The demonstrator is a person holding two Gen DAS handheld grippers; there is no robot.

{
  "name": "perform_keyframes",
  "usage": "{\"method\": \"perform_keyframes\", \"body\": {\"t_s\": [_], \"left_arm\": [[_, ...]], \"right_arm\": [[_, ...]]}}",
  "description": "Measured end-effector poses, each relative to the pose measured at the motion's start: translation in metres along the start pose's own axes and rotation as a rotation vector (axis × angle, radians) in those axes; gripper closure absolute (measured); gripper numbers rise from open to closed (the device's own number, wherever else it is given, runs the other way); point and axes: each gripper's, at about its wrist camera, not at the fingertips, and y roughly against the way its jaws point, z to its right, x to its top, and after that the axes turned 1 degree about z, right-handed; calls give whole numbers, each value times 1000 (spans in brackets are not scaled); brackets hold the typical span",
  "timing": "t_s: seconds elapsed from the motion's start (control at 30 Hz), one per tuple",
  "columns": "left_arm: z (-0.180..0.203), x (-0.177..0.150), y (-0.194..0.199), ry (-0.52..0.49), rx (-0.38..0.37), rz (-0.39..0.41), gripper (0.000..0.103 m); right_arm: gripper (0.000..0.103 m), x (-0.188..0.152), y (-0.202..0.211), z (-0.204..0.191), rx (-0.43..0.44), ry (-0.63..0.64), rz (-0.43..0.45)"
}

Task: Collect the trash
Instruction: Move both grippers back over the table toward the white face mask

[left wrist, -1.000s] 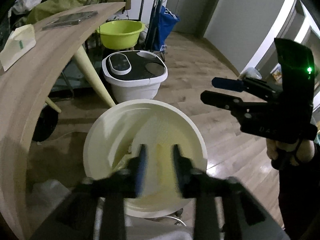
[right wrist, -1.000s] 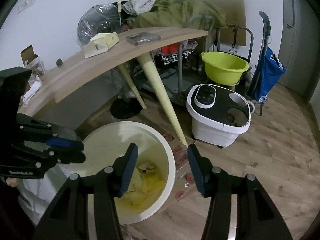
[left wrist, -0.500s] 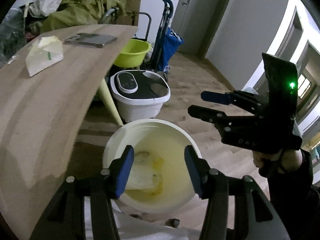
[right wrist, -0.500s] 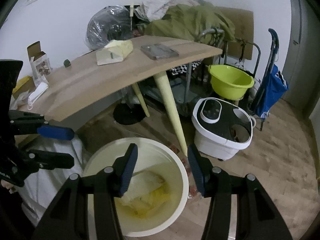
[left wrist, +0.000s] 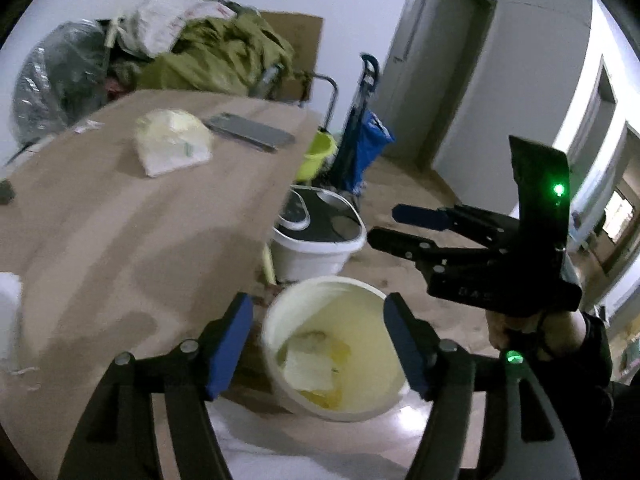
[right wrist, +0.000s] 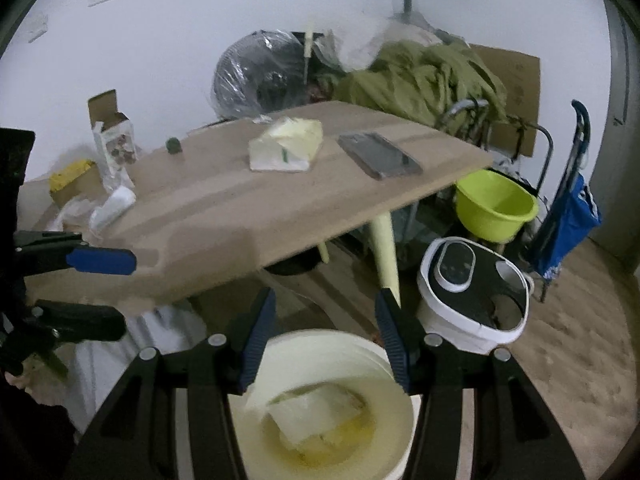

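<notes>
A cream trash bucket (left wrist: 360, 400) (right wrist: 396, 412) stands on the floor beside the wooden table (left wrist: 120, 232) (right wrist: 248, 208), with white and yellow paper trash (left wrist: 308, 368) (right wrist: 316, 416) inside. My left gripper (left wrist: 318, 344) is open and empty above the bucket and the table edge. My right gripper (right wrist: 326, 340) is open and empty above the bucket; it also shows in the left wrist view (left wrist: 384, 226). A crumpled white and yellow wrapper (left wrist: 172, 146) (right wrist: 286, 148) lies on the table.
A flat grey case (right wrist: 378, 154) lies on the table near the wrapper. Cartons and a white roll (right wrist: 112, 204) sit at the table's left end. A white foot bath (right wrist: 472, 292), a green basin (right wrist: 494, 208) and a blue trolley (right wrist: 568, 224) stand on the floor.
Both grippers have risen and tilted up from the bucket toward the table top. The left gripper opened wide.
</notes>
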Motion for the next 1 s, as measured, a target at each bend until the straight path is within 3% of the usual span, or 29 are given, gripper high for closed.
{"method": "perform_keyframes", "body": {"t_s": [0.3,1.0], "left_arm": [[-42,-4,44,88,120,95,34],[-135,-47,134,275,455,203,34]], "right_arm": [[54,36,-13,-43,80,81,32],[53,95,-67,-159,289,283,43]]}}
